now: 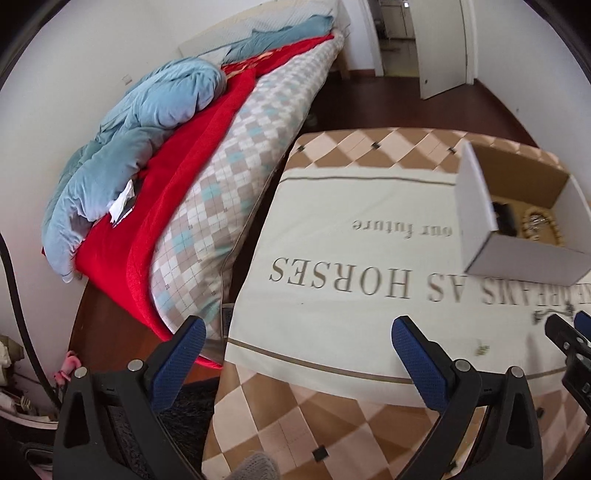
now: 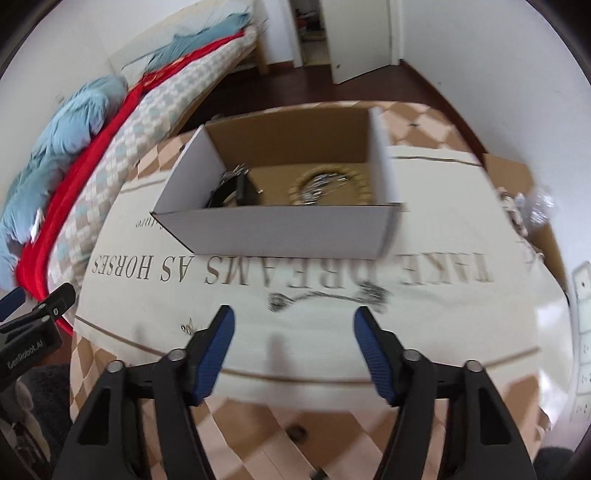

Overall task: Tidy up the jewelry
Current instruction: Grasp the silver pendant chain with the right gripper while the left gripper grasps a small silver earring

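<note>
An open cardboard box with white outer walls stands on a cream cloth printed with grey letters. Inside lie a beaded bracelet, a silvery tangle and a dark item. The box also shows in the left wrist view. A dark chain necklace lies on the cloth in front of the box, just beyond my right gripper, which is open and empty. A small earring lies left of it. My left gripper is open and empty over the table's left edge.
The table has a brown and beige diamond-pattern cover. A bed with red and blue blankets stands close on the left. Small jewelry pieces and a clear packet lie at the table's right side. A doorway opens at the back.
</note>
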A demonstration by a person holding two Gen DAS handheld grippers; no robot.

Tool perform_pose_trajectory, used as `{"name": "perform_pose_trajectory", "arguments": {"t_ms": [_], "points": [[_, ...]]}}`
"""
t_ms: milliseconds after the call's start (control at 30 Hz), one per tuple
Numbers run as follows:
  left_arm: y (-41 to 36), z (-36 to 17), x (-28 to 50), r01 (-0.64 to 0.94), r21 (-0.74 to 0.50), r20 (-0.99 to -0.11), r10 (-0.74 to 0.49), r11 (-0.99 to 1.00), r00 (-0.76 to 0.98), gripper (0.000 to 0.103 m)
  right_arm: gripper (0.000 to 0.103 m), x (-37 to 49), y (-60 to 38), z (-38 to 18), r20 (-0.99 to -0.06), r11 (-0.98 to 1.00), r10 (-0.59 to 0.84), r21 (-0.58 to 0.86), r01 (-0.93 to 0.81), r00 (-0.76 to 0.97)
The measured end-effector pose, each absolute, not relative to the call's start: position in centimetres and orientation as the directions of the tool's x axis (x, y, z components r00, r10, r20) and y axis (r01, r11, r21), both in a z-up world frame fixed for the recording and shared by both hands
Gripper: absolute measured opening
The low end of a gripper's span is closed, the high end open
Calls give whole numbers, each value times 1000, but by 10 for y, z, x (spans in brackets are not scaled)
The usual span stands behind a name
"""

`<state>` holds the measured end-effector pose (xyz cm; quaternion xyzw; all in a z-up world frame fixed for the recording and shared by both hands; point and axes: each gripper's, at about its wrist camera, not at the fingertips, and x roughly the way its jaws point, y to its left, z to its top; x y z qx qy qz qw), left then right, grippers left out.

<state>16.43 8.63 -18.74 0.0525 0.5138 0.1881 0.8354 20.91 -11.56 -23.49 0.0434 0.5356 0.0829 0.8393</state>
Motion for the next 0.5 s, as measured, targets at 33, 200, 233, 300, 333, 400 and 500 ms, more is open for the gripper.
{"name": "perform_pose_trajectory", "arguments": {"t_ms": [33, 200, 233, 300, 333, 400, 500], "points": [[89, -191, 166, -263, 285, -842, 371, 922, 391, 103, 59, 213, -110, -240, -894, 982, 188, 161, -101, 406], [90, -198, 173, -250, 277, -856, 356, 928, 375, 103, 36, 219, -90, -261, -909, 987, 122, 69, -145, 399], [88, -198, 173, -246, 271, -858, 349, 931, 376, 103, 22, 219, -88, -262, -909, 986, 120, 62, -154, 398], [84, -199, 173, -233, 237, -870, 313, 943, 380, 103, 12, 219, -90, -262, -906, 986, 130, 77, -145, 404], [81, -199, 173, -225, 213, -879, 287, 951, 380, 103, 12, 219, -94, -262, -904, 987, 138, 93, -130, 405], [74, -204, 173, -197, 124, -907, 191, 973, 374, 103, 12, 218, -104, -259, -899, 988, 142, 107, -107, 415], [58, -214, 173, -161, 49, -931, 103, 986, 350, 102, 12, 214, -122, -250, -889, 989, 148, 131, -69, 434]]}}
